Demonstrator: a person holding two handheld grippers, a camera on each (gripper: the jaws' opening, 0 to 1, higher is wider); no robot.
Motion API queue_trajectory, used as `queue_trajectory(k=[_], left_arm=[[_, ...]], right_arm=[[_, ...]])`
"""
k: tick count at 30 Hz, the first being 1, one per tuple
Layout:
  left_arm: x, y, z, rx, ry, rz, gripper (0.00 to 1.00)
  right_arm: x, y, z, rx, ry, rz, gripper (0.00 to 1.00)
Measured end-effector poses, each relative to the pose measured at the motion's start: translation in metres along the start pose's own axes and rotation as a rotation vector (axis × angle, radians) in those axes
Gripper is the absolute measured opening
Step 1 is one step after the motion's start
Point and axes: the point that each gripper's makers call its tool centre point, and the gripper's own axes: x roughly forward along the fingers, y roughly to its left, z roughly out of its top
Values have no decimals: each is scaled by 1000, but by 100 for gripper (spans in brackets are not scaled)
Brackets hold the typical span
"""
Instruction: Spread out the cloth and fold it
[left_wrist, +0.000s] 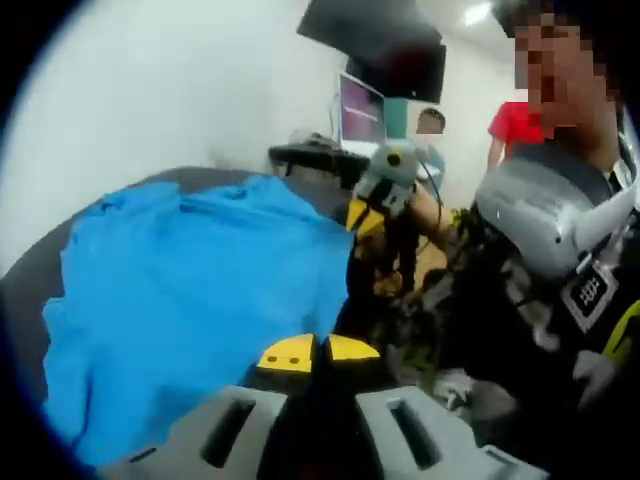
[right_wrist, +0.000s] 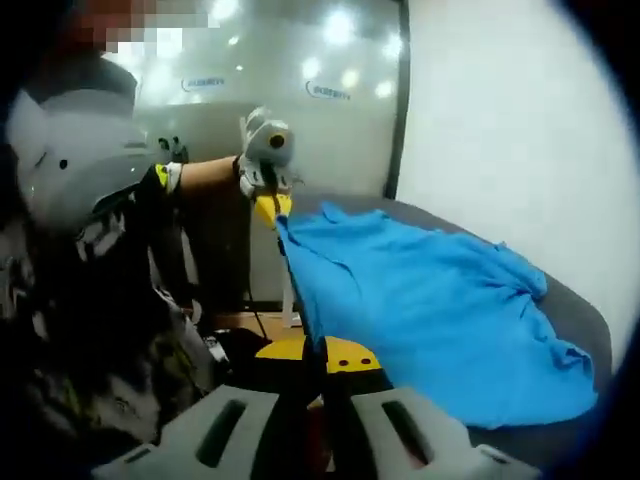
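A blue cloth (left_wrist: 200, 290) lies rumpled over a dark grey table (left_wrist: 25, 290), with its near edge lifted and pulled taut between the two grippers. At the bottom of the left gripper view, my left gripper (left_wrist: 316, 354) has its yellow-tipped jaws shut on one corner of that edge. The right gripper (left_wrist: 364, 216) comes in from the right and pinches the other corner. In the right gripper view, my right gripper (right_wrist: 322, 356) is shut on the cloth (right_wrist: 440, 310) and the left gripper (right_wrist: 270, 207) holds the far corner. The far side of the cloth stays bunched on the table (right_wrist: 575, 300).
The person holding the grippers stands close beside the table, torso (left_wrist: 540, 220) and sleeve (right_wrist: 70, 150) in view. Monitors (left_wrist: 362, 112) and two people stand at the back of the room. A white wall (right_wrist: 520, 120) runs behind the table, and a glass partition (right_wrist: 320, 100) beside it.
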Motion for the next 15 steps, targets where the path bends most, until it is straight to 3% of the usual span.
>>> queue_trajectory(k=[2,4,6,9,13,15], left_arm=[[0,-1,4,67,-32,-13,12],[-11,-3,29,-1,-162,-57,17],[-25,6,54,-53,-260,-43,17],[-47,40,97,-27,-417,80,17],[-64,106,132,-72,-500,307,22],[-72,147,144,-104,-523,420,23]], right_arm=[[-2,8,8,-39,-42,37,3],[-9,6,24,-116,-113,12,9],[-17,-7,37,-163,-130,-50,12],[-24,-38,59,-226,-155,-183,12],[-29,-68,83,-225,-203,-275,12],[-31,-83,93,-175,-248,-317,12]])
